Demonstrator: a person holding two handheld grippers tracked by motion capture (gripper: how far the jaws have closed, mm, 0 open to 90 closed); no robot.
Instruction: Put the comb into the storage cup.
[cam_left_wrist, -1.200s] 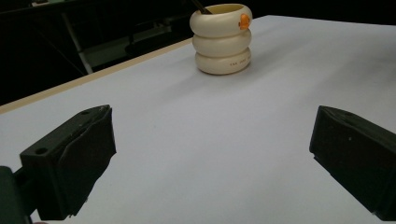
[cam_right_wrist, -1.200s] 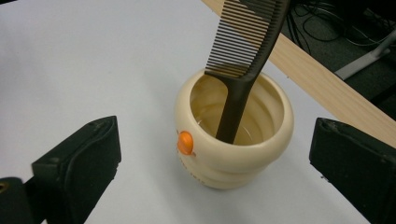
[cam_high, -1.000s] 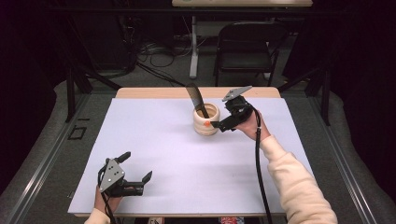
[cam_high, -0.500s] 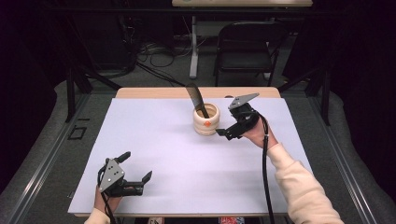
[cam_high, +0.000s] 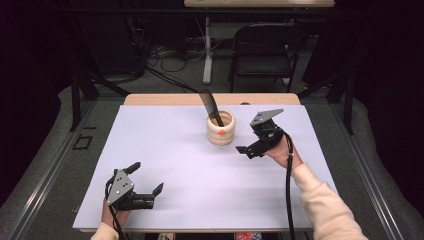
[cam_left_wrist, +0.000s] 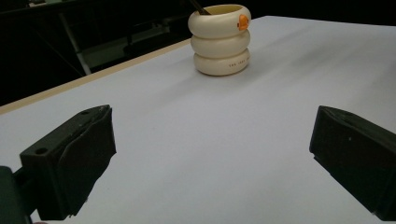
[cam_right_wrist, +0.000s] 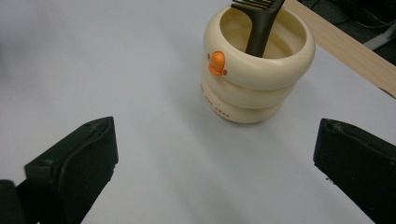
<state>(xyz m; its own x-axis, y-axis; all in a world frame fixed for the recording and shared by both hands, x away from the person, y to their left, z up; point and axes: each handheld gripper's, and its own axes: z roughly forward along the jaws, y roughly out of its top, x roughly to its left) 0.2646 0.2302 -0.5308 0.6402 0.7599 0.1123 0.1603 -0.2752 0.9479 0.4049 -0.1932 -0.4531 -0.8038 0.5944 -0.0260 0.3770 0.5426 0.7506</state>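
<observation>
A cream cup (cam_high: 221, 128) made of three stacked rings, with a small orange beak on its side, stands at the back middle of the white table (cam_high: 200, 200). A black comb (cam_high: 210, 106) stands in it, teeth up, leaning left and away. My right gripper (cam_high: 250, 142) hovers just right of the cup, open and holding nothing. The right gripper view looks down on the cup (cam_right_wrist: 254, 70) and the comb (cam_right_wrist: 261, 21) between its wide jaws. My left gripper (cam_high: 146, 178) rests open near the front left. In its view the cup (cam_left_wrist: 220, 39) sits far off.
A strip of bare wood (cam_high: 165, 99) runs along the table's far edge. Behind the table are a black chair (cam_high: 260, 50), a table leg (cam_high: 207, 50) and cables on the floor. Dark rails run along both sides.
My right gripper has drawn back from the cup's rim, to the right and toward the person. The comb stays in the cup. The left gripper has not moved.
</observation>
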